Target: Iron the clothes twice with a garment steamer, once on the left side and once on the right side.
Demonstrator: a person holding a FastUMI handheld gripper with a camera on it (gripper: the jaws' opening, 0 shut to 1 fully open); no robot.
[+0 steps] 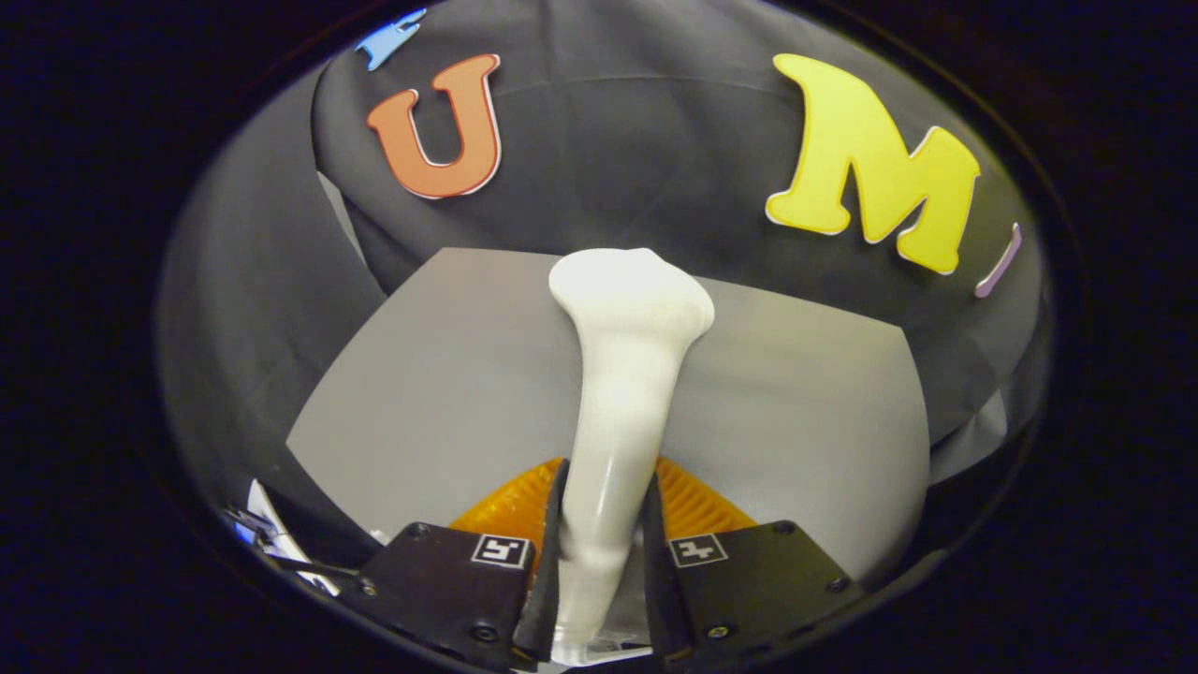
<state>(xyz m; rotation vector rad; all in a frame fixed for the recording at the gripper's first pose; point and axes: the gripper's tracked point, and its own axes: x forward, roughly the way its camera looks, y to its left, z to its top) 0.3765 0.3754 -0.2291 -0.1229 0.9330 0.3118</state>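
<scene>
A white garment steamer (622, 393) stands up between my two fingers, its handle narrow at the bottom and its head flaring wide at the top. My gripper (601, 543) is shut on the handle, with both black fingers (547, 552) pressing its sides. Beyond the steamer lies a flat grey surface (449, 393), which I take for the table or a grey cloth; I cannot tell which. An orange ribbed thing (510, 510) peeks out just behind my fingers, under the steamer's handle.
The black cloth wall (608, 159) rises behind the grey surface and folds around its left side. A few small white and blue items (257, 524) lie low at the left, beside my left finger mount.
</scene>
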